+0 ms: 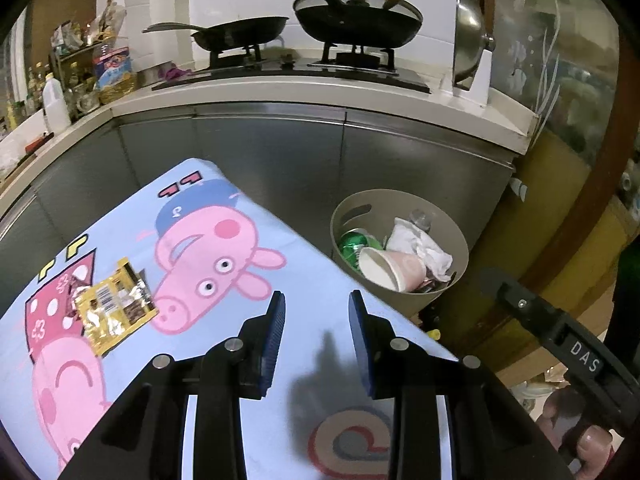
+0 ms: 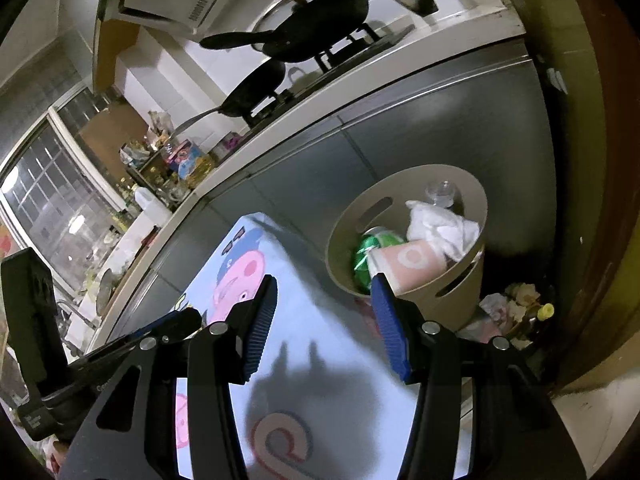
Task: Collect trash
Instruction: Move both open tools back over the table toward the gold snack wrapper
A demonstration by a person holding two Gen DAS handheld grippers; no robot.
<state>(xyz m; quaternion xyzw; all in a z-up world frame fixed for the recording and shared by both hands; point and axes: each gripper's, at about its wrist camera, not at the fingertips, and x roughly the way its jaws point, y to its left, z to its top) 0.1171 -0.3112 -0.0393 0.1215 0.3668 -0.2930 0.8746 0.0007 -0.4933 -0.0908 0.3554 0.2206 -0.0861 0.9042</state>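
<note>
A yellow snack wrapper (image 1: 114, 306) lies on the blue cartoon-pig cloth (image 1: 312, 280) covering the table, left of my left gripper (image 1: 316, 300). My left gripper is open and empty above the cloth. A beige bin (image 1: 348, 216) stands past the table's right edge, holding a pink paper cup (image 1: 396, 270), crumpled white paper (image 1: 424, 246), a green can (image 1: 354, 242) and a clear bottle. My right gripper (image 2: 323, 286) is open and empty over the cloth (image 2: 304, 312), near the bin (image 2: 400, 188). The cup (image 2: 412, 264) and paper (image 2: 444, 226) show there too.
Grey kitchen cabinets (image 1: 272, 152) with a counter and stove carrying two pans (image 1: 356, 16) stand behind the table. Bottles and packets crowd the counter's left end (image 1: 80, 72). More litter (image 2: 516, 308) lies on the floor right of the bin. A wooden frame (image 1: 592, 184) stands at right.
</note>
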